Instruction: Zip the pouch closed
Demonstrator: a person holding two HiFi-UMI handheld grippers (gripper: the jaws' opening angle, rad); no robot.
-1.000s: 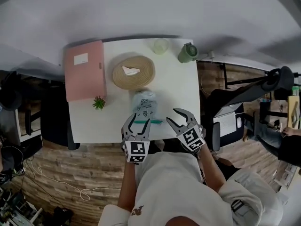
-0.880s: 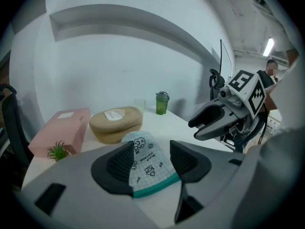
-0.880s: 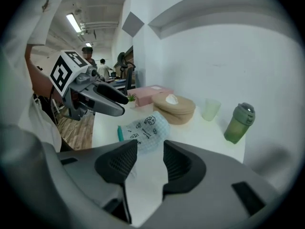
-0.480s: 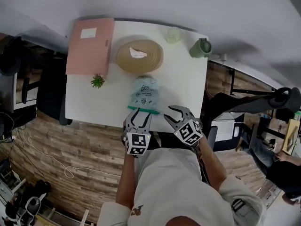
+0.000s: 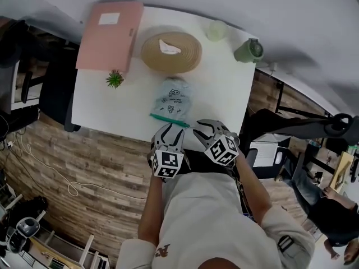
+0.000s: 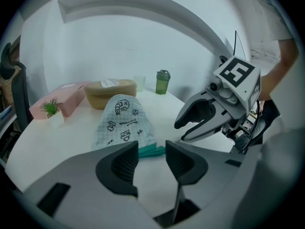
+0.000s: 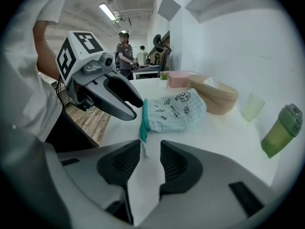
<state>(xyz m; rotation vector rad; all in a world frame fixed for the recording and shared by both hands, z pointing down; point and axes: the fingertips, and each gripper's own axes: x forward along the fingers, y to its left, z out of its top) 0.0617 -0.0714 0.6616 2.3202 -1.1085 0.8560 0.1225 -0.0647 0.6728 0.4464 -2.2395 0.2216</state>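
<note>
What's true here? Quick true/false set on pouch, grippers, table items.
1. The pouch lies on the table, its teal zipper edge on the near side. True.
2. The green bottle stands next to the pink box. False: they sit at opposite far corners; the small plant is by the box.
3. Both grippers are clamped on the pouch. False: the left gripper and the right gripper are closing their jaws, which stand apart on nothing; the teal zipper edge lies just past the tips.
4. The woven basket sits beyond the pouch. True.

Bare table right of pouch, basket close behind, plant seemingly clear leftward
</note>
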